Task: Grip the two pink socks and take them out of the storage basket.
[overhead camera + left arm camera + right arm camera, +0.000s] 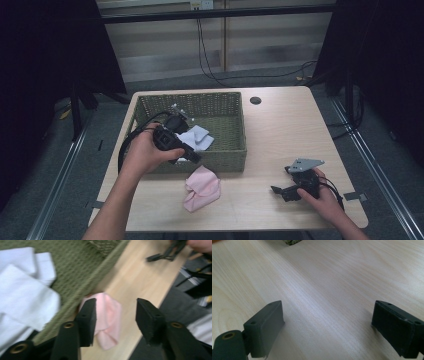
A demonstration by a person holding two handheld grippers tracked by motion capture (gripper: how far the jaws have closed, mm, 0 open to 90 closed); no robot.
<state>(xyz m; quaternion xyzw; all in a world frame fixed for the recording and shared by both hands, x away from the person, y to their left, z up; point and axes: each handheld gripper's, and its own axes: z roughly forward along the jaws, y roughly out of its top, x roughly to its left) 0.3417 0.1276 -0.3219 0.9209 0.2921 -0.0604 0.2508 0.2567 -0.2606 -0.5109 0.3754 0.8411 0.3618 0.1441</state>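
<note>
Left gripper (192, 156) hovers over basket (226, 159) front rim, jaws apart, empty. Pink cloth (202, 187) lies crumpled at basket's 6 o'clock; prob. light, limp, best pinched at a raised fold. Right gripper (278, 191) at cloth's 3 o'clock, jaws wide, empty.

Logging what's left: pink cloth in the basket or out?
Out. The pink cloth lies crumpled on the table, just outside the green basket's near wall.

In the left gripper view, the white cloths (25, 297) are cut off by the left edge, and everything looks smeary. The green basket (82, 277) hides part of the pink cloth (110, 315). In the right gripper view, the top edge cuts off all but one basket corner (291, 242).
</note>
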